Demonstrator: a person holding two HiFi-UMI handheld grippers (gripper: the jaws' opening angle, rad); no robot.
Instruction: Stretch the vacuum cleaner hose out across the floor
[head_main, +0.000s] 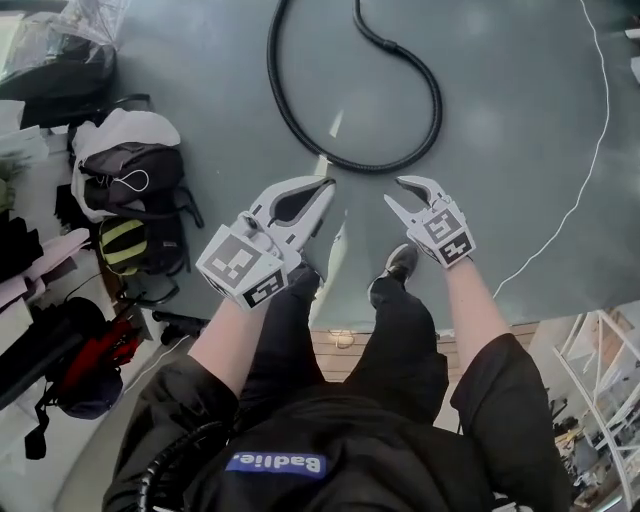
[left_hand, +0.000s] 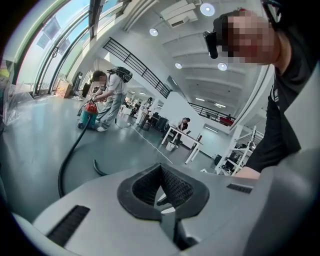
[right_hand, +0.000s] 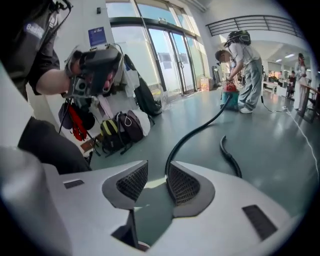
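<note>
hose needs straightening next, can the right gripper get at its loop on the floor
Probably yes: the right gripper is open and empty, and only bare floor shows between it and the near bend of the hose, though it likely must drop lower.

The vacuum cleaner hose (head_main: 358, 166) is black, ribbed and slack. It lies on the grey floor (head_main: 520, 80) in a wide U-shaped loop. The bottom of the loop lies just ahead of the jaws of the left gripper (head_main: 327, 184) and the right gripper (head_main: 394, 192), and neither holds it. One leg runs straight away ahead of the left jaws. The other leg hooks back inward ahead of the right jaws.
</note>
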